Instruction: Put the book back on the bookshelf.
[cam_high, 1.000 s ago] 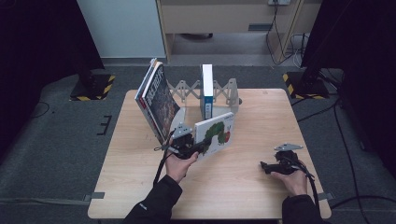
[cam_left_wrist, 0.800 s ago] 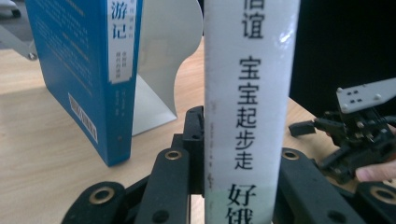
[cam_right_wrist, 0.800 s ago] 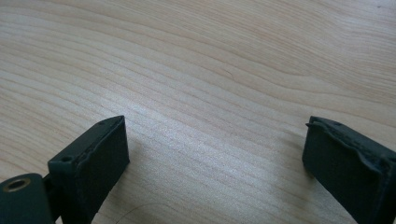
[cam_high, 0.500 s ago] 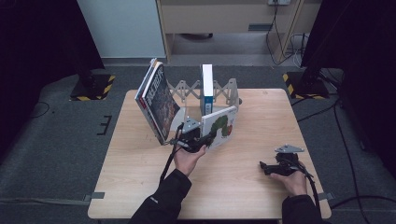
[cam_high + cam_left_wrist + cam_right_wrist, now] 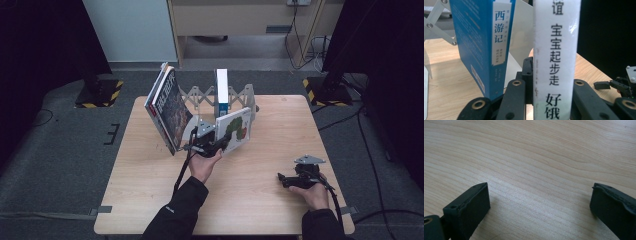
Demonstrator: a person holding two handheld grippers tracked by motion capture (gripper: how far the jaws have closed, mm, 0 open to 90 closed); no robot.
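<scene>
Jaws of the left gripper [image 5: 216, 145] are clamped on the spine of a thin white picture book [image 5: 235, 129], which is carried upright above the wooden table [image 5: 150, 200], just in front of the folding book rack [image 5: 197, 95]. Seen along the left gripper view, the white spine [image 5: 555, 57] stands squarely between the two black jaws, printed characters running down it; gripping by the spine probably keeps the covers from splaying while the book is steered. A blue book [image 5: 221, 92] already stands on edge in the rack, close beside the held one [image 5: 481, 42], and several larger books [image 5: 167, 107] lean at the rack's left end. The upright hold appears meant for sliding the picture book into the rack next to the blue one, though which gap is aimed at cannot be told from this angle. Jaws of the right gripper [image 5: 285, 179] are held wide apart with nothing between them, having just been opening; it rests low over bare tabletop [image 5: 536, 165], well apart from the rack, seemingly parked out of the way.
</scene>
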